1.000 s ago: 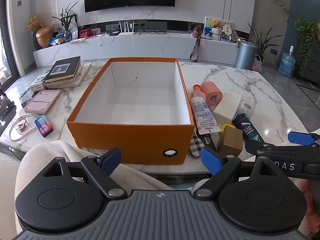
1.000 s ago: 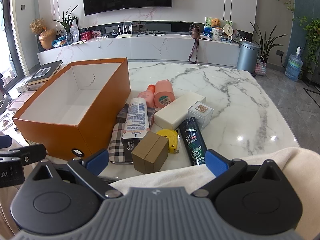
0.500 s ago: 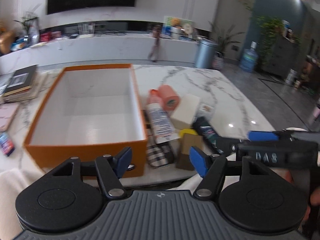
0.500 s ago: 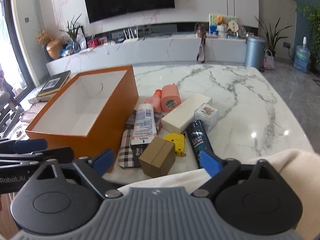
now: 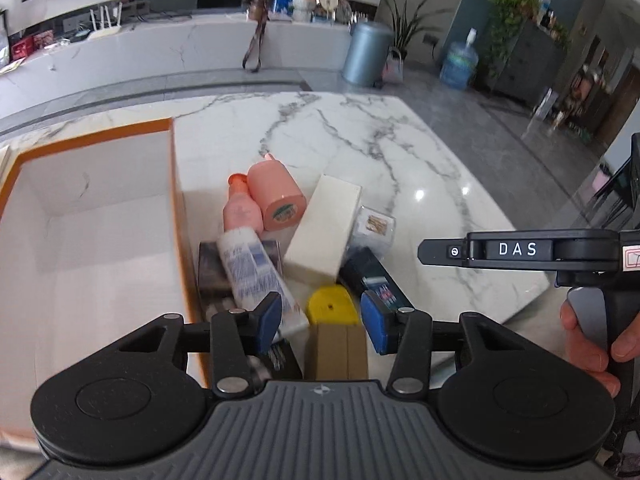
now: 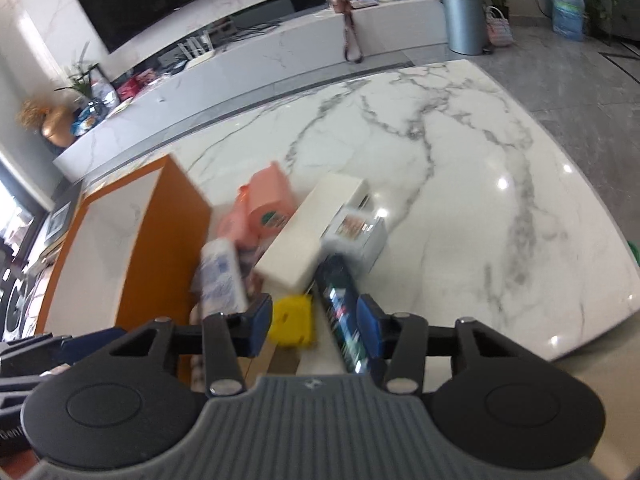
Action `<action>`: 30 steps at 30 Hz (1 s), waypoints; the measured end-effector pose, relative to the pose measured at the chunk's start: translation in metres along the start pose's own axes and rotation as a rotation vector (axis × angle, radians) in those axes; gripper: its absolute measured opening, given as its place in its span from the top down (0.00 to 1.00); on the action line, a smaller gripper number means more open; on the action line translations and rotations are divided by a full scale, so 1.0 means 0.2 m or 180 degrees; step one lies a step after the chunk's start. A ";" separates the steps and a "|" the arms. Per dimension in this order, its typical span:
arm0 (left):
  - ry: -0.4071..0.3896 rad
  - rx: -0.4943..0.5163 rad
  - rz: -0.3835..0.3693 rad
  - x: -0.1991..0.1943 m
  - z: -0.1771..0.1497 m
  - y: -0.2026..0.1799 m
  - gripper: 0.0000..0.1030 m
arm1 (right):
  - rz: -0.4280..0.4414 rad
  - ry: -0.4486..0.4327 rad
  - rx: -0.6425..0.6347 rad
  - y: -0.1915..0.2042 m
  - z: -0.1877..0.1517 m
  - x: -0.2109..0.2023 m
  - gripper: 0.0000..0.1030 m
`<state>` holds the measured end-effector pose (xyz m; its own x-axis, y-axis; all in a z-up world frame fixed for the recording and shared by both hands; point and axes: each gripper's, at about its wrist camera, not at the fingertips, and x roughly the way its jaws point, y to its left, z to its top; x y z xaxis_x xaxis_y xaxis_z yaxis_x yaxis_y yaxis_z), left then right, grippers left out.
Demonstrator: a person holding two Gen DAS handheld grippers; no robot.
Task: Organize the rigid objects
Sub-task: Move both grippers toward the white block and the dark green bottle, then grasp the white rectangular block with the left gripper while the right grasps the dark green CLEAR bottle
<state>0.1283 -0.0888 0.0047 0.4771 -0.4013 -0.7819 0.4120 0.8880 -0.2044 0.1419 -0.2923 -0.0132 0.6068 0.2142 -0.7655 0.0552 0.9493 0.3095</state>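
Note:
An empty orange box (image 5: 181,216) with a white inside stands at the left. Right of it lies a pile: a pink bottle (image 5: 240,212), a pink cylinder (image 5: 276,200), a white tube (image 5: 250,272), a cream box (image 5: 324,228), a small clear box (image 5: 374,222), a dark bottle (image 5: 378,280), a yellow tape measure (image 5: 332,304) and a brown carton (image 5: 338,350). My left gripper (image 5: 322,322) hovers over the carton and tape measure, jaws closing, pads touching nothing. My right gripper (image 6: 316,326) hangs over the tape measure (image 6: 292,326) and dark bottle (image 6: 342,320), jaws closing, gripping nothing.
The marble table (image 5: 380,152) stretches bare to the right and behind the pile. A hand (image 5: 592,336) holds the right gripper's handle at the right edge of the left wrist view. Beyond the table are a low white console (image 5: 180,48) and a grey bin (image 5: 366,54).
Both grippers have swung from in front of the orange box toward the pile at its right and tipped downward. Both pairs of jaws have narrowed from wide open to about half.

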 end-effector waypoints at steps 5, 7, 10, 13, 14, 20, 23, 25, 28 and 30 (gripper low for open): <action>0.0280 0.0281 -0.0098 0.20 0.14 -0.01 0.47 | 0.0032 0.0176 0.0250 -0.07 0.10 0.20 0.54; 0.0431 0.0409 -0.0025 0.28 0.17 -0.02 0.47 | 0.0090 0.0396 0.0310 -0.10 0.09 0.30 0.55; 0.0615 0.0508 -0.0022 0.38 0.19 -0.02 0.47 | 0.0016 0.0622 0.0258 -0.13 0.06 0.43 0.59; 0.0738 0.0516 0.0055 0.45 0.19 -0.01 0.47 | 0.0020 0.0785 0.0238 -0.15 0.05 0.52 0.63; 0.0766 0.0520 0.0068 0.47 0.19 0.00 0.47 | -0.0010 0.0810 0.0204 -0.14 0.05 0.54 0.63; 0.0870 0.0607 0.0107 0.55 0.22 0.00 0.46 | -0.0085 0.0999 -0.0027 -0.10 0.00 0.59 0.59; 0.0895 0.0640 0.0127 0.60 0.26 0.00 0.43 | -0.0067 0.0969 0.0070 -0.14 0.01 0.59 0.63; 0.0899 0.0674 0.0130 0.63 0.27 -0.01 0.40 | -0.0084 0.0920 0.0213 -0.18 0.04 0.60 0.64; 0.0913 0.0702 0.0124 0.69 0.30 -0.04 0.34 | -0.0204 0.0809 0.0258 -0.22 0.08 0.60 0.65; 0.0931 0.0733 0.0138 0.74 0.32 -0.06 0.31 | -0.0275 0.0740 0.0280 -0.25 0.10 0.60 0.65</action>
<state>0.2433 -0.1721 -0.0707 0.2697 -0.2536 -0.9290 0.5760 0.8156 -0.0554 0.2290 -0.3179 -0.1092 0.3990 0.1900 -0.8971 0.1737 0.9449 0.2774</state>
